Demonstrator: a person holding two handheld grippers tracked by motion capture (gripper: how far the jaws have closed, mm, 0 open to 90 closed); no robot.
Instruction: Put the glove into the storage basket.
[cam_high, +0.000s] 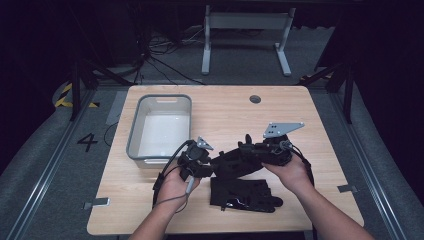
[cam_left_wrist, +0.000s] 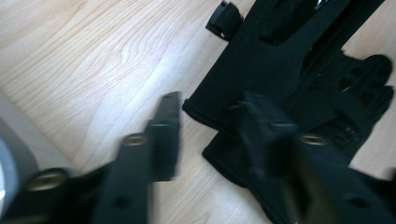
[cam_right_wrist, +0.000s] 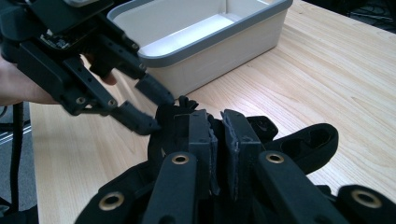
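Gripping one black glove (cam_high: 239, 159) above the bench (cam_high: 310, 120), the right tongs (cam_right_wrist: 219, 140) are clenched on it. The left tongs (cam_high: 212, 161) stand released at its cuff, the jaws apart. A second glove (cam_high: 245, 195) lies flat below, near the bin (cam_high: 134, 134).

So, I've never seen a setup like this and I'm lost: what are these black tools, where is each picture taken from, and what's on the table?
A person holds a hand-operated clamp with two jaws in each hand. One picture looks down from above the wooden table; the other two come from small cameras riding on each clamp, looking along its jaws. The right gripper is shut on a black glove, holding it up. The left gripper is open, its jaws at that glove's cuff. A second black glove lies flat on the table, and a white bin with a grey rim stands nearby.
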